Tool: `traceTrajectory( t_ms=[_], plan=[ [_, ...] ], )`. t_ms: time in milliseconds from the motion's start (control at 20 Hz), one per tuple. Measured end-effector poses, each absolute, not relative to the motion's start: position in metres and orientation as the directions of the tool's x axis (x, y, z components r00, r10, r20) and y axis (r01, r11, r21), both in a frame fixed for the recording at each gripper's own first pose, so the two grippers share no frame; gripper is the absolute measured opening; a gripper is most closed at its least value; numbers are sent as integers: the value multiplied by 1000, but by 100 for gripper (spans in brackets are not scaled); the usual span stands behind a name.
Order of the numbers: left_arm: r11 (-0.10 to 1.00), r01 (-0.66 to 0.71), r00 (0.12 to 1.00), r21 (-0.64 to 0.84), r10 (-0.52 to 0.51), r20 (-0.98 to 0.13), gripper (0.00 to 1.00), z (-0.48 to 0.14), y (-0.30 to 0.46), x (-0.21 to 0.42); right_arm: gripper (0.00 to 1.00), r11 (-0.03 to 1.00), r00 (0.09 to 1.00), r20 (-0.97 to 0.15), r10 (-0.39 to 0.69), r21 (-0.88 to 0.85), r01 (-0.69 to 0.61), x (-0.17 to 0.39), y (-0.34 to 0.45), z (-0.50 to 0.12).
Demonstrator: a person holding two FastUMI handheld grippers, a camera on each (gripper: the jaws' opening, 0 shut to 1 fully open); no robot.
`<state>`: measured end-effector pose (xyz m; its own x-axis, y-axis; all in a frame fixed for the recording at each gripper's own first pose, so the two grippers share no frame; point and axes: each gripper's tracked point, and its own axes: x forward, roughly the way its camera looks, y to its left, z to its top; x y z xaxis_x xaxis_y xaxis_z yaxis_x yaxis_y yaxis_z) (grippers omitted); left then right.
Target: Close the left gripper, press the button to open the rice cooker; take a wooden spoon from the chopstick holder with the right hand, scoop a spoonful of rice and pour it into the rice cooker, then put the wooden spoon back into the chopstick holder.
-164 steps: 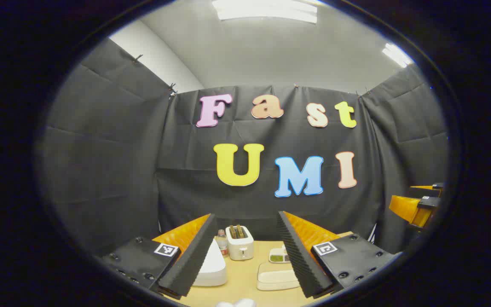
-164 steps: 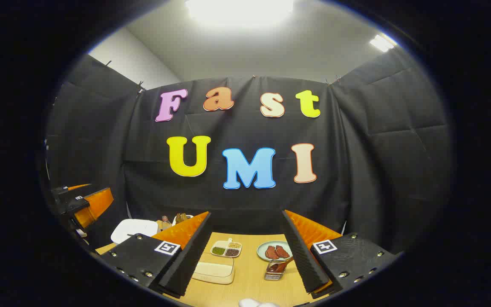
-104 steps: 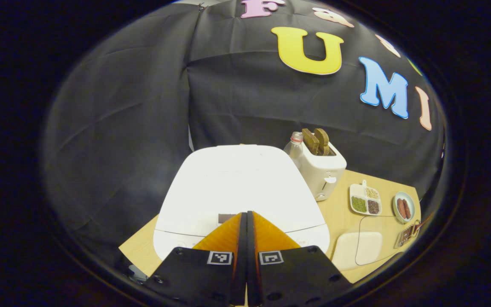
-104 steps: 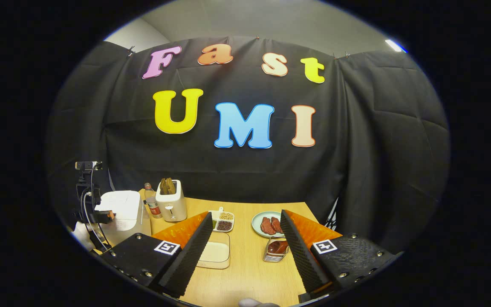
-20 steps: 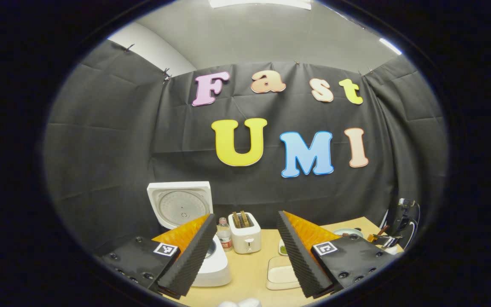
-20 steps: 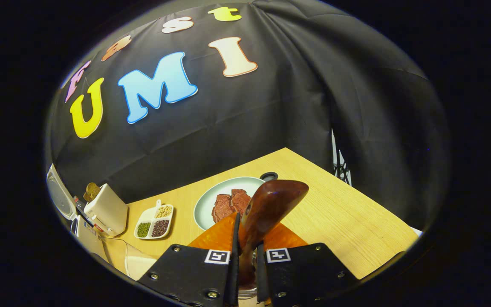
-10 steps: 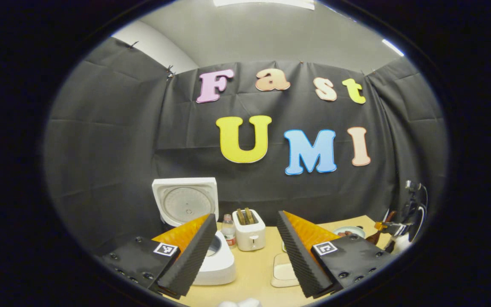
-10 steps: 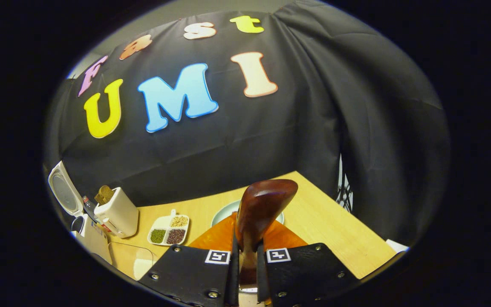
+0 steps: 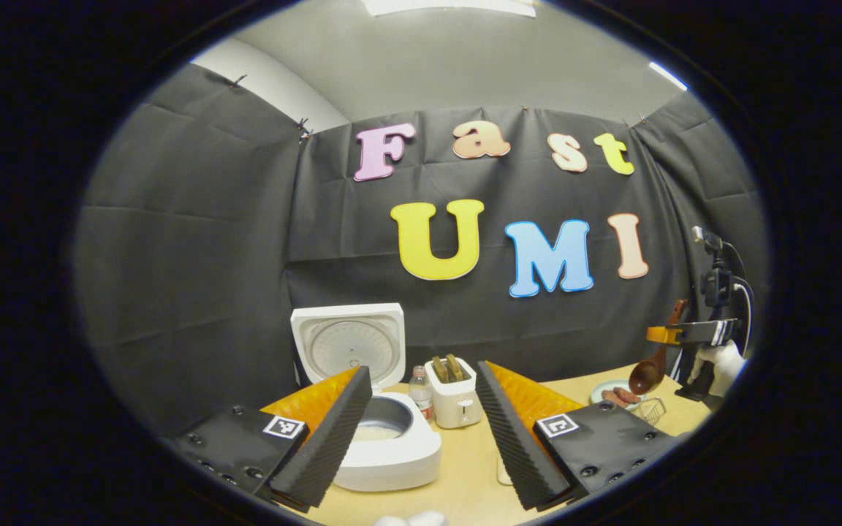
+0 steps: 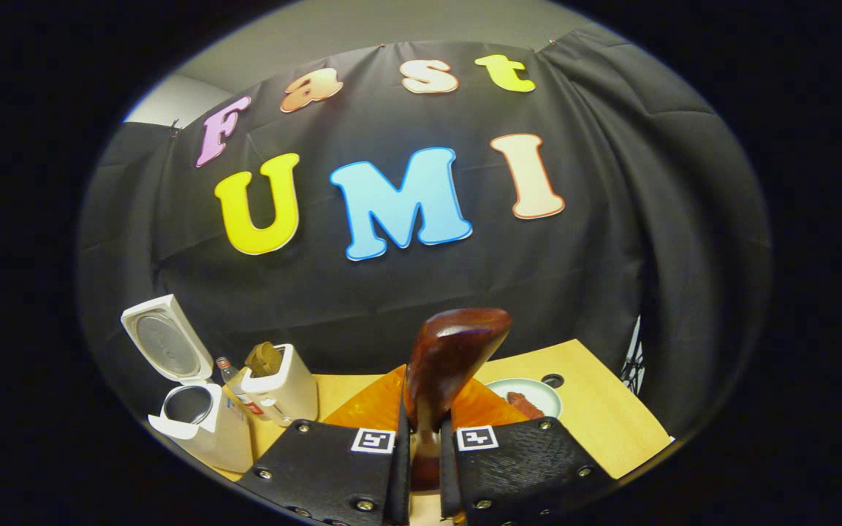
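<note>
Rice cooker [image 9: 384, 431] sits lid-up at about 7 o'clock in the left gripper view, pot exposed, so the button step looks done. Left gripper [image 9: 421, 431] has its fingers spread wide and empty, held low in front of the cooker, probably just parked clear. Right gripper [image 10: 421, 467] is clamped narrow on the wooden spoon [image 10: 446, 365] handle, bowl sticking up at 12 o'clock. From the left gripper view the spoon hangs at 3 o'clock above the chopstick holder [image 9: 651, 410], lifted free. Next judged: carry it to the rice. Toaster [image 9: 454, 391] stands just beside the cooker.
</note>
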<state>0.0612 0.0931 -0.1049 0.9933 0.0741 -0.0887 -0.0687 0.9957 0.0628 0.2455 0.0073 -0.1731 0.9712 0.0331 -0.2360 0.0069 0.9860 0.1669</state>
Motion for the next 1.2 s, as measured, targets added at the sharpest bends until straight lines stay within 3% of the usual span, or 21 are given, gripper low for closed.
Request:
traceTrajectory(
  t_ms=[400, 850, 1200],
  plan=[
    [994, -90, 991, 55, 95, -90, 99, -109, 116, 60, 17, 985, 935, -319, 153, 130, -116, 248, 115, -239],
    [992, -98, 990, 75, 104, -95, 99, -114, 128, 64, 17, 981, 897, -439, 53, -143, -128, 262, 125, -343],
    [992, -99, 988, 82, 108, -109, 99, -122, 134, 64, 17, 944, 894, -448, 11, -291, -158, 261, 127, -367]
  ],
)
